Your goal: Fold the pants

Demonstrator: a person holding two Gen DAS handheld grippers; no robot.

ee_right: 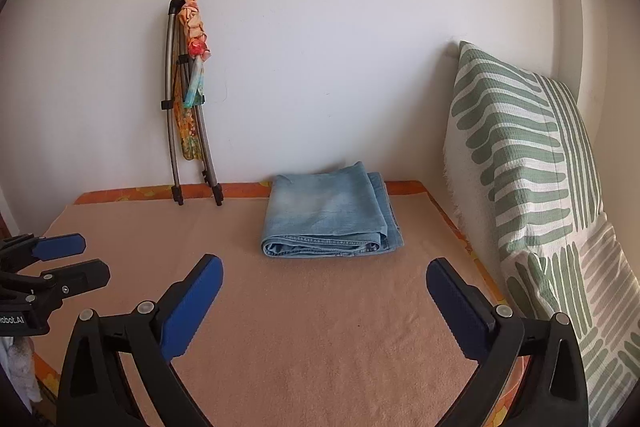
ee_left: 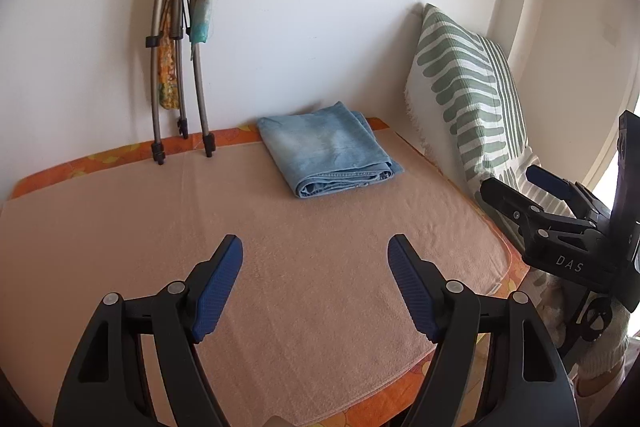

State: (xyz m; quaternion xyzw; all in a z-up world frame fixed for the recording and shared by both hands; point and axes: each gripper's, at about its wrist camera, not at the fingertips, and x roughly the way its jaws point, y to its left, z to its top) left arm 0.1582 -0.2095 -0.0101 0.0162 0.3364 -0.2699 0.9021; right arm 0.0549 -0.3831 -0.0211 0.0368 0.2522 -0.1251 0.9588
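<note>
Jaws on both the left gripper (ee_left: pixel 315 259) and right gripper (ee_right: pixel 324 281) stand wide and empty; keep them clear of the folded jeans (ee_right: pixel 330 213) ahead.

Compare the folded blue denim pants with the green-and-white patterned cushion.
The folded blue denim pants lie flat on the peach towel; the green-and-white patterned cushion stands propped against the wall. The pants are plain faded blue, the cushion boldly striped. The pants look smaller. Both are soft textiles, untouched by either gripper.

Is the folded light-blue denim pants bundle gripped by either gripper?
No, the folded light-blue denim pants lie alone on the peach towel, beyond both open grippers.
</note>
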